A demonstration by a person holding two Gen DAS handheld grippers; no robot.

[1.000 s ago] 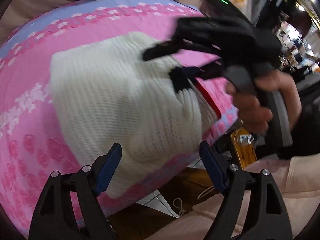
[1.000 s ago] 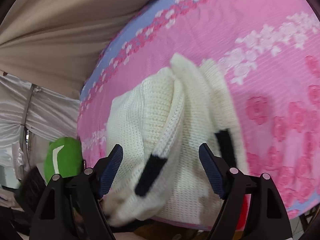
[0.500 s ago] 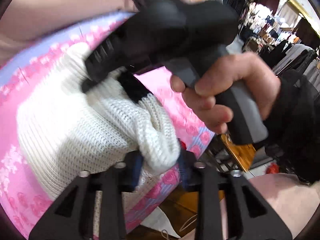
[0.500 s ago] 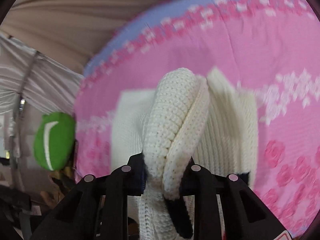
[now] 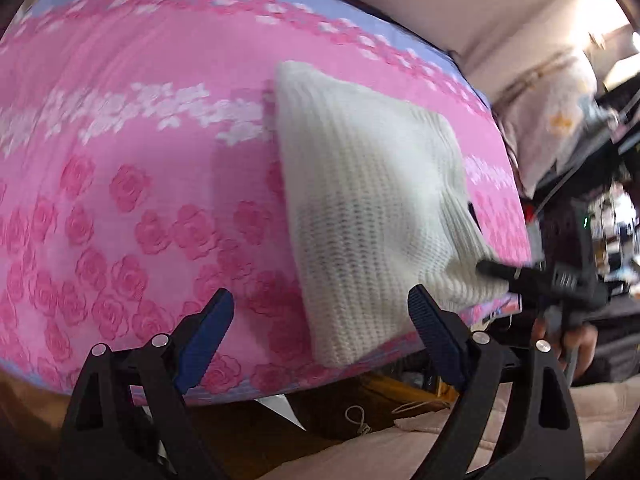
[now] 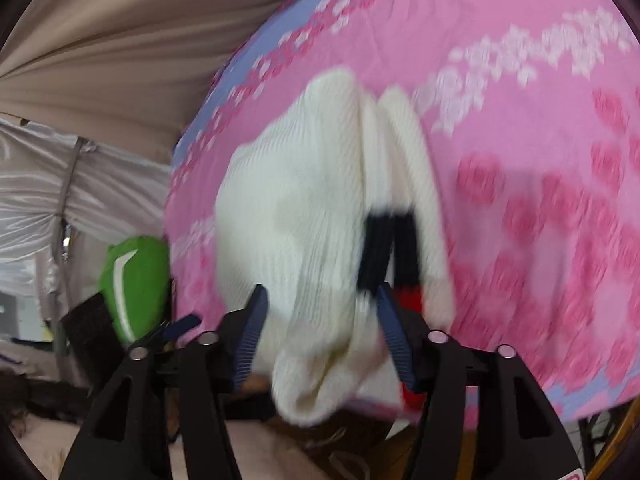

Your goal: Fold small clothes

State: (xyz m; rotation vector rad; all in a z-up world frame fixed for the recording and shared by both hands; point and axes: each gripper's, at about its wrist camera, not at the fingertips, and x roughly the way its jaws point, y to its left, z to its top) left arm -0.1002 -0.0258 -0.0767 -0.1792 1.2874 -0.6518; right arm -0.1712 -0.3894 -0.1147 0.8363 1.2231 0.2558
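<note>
A small white knit sweater (image 5: 372, 204) lies folded on the pink floral bedspread (image 5: 120, 184), near the bed's front right corner. My left gripper (image 5: 320, 334) is open and empty, hovering just short of the sweater's near edge. The right gripper shows in the left wrist view (image 5: 492, 268) at the sweater's right corner. In the right wrist view my right gripper (image 6: 320, 324) is open, its jaws on either side of the sweater's (image 6: 304, 220) bunched near end, which hangs over the bed edge. Black and red trim (image 6: 390, 248) shows in the folds.
A green bag (image 6: 134, 284) sits left of the bed in the right wrist view. Beige curtain (image 6: 120, 40) hangs behind the bed. Cluttered furniture and a pillow (image 5: 552, 120) stand at the right. The floor (image 5: 340, 412) lies below the bed's front edge.
Both grippers were shut on the sweater half a second ago and have let go. The left gripper has pulled back left; the sweater now lies folded flat.
</note>
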